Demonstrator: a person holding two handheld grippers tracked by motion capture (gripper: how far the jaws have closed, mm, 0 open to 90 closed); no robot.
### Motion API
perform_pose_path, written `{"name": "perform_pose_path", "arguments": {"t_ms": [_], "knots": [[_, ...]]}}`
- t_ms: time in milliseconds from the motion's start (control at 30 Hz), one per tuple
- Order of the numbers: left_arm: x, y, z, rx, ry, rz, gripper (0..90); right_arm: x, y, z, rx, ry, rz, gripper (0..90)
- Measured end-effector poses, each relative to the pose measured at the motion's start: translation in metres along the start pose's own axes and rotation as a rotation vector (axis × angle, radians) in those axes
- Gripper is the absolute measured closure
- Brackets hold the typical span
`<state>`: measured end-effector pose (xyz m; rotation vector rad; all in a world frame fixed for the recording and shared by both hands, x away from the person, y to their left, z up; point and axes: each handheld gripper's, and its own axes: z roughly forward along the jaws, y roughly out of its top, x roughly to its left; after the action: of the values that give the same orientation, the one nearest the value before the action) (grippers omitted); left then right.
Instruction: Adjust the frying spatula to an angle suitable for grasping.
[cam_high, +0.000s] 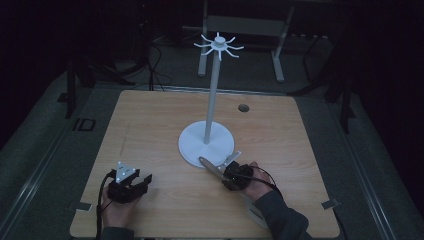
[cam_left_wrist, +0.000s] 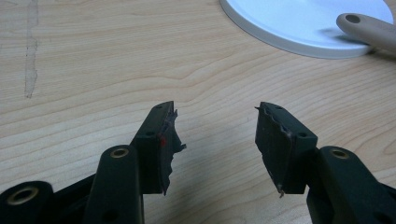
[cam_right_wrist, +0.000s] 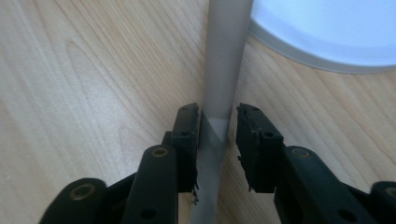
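While the left gripper (cam_left_wrist: 212, 135) rests wide open on the table (cam_high: 150, 125), the right gripper (cam_right_wrist: 218, 122) closes around a utensil handle (cam_right_wrist: 224, 60), apparently touching it, beside the white stand (cam_high: 206, 142).

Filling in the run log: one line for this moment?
left gripper open, idle | right gripper around utensil handle | handle tip over stand base

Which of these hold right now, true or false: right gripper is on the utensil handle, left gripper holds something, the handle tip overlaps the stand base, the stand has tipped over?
1. The right gripper has the utensil handle between its jaws. True.
2. The left gripper holds something. False: its jaws are open over bare table.
3. The handle tip lies over the white stand base. True.
4. The stand has tipped over. False: it stands upright.
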<state>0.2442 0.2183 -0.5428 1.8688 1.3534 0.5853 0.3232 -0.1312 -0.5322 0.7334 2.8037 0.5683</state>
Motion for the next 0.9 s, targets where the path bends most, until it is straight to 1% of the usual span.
{"name": "perform_pose_path", "arguments": {"t_ms": [33,67,133,167,200,233,267,333,367,467,533,600,667,767,900], "knots": [[0.0,0.0,0.0,0.0,0.0,0.0,48.0,0.0,0.0,0.0,0.0,0.0,0.0,70.9],[0.0,0.0,0.0,0.0,0.0,-0.001,48.0,0.0,0.002,0.002,0.007,0.004,0.002,73.7],[0.0,0.0,0.0,0.0,0.001,-0.001,48.0,-0.001,0.004,0.003,-0.005,-0.017,0.008,74.8],[0.0,0.0,0.001,0.001,0.001,-0.002,47.9,-0.002,0.004,0.003,-0.009,-0.025,0.024,75.2],[0.0,0.0,0.001,0.001,0.001,-0.002,48.0,-0.002,0.004,0.003,-0.009,-0.025,0.024,75.2],[0.0,0.0,0.001,0.003,-0.001,0.0,47.9,-0.007,0.007,0.003,-0.025,-0.04,0.051,75.3],[0.0,0.0,0.001,0.003,-0.001,0.0,47.9,-0.007,0.007,0.003,-0.025,-0.04,0.051,75.3],[-0.001,0.0,0.001,0.006,-0.002,0.004,47.8,-0.014,0.01,0.005,-0.026,-0.046,0.094,75.1],[-0.001,0.0,0.001,0.005,-0.002,0.004,47.8,-0.016,0.011,0.006,-0.023,-0.044,0.105,74.9],[0.0,0.0,0.002,0.005,-0.001,0.0,47.5,-0.02,0.014,0.009,-0.015,-0.042,0.108,72.2],[0.0,0.0,0.002,0.006,0.0,0.0,47.3,-0.021,0.017,0.011,-0.016,-0.052,0.112,70.4],[0.0,0.0,0.002,0.006,-0.001,0.0,47.3,-0.021,0.02,0.013,0.003,-0.055,0.118,70.2],[0.0,0.0,0.002,0.005,-0.001,0.0,47.1,-0.021,0.022,0.016,0.017,-0.064,0.121,70.5],[0.002,0.0,0.003,0.008,0.001,-0.004,47.0,-0.022,0.024,0.017,0.026,-0.056,0.139,72.6],[0.003,0.0,0.005,0.015,0.002,-0.003,47.0,-0.022,0.024,0.017,0.03,-0.054,0.143,74.3]]}}
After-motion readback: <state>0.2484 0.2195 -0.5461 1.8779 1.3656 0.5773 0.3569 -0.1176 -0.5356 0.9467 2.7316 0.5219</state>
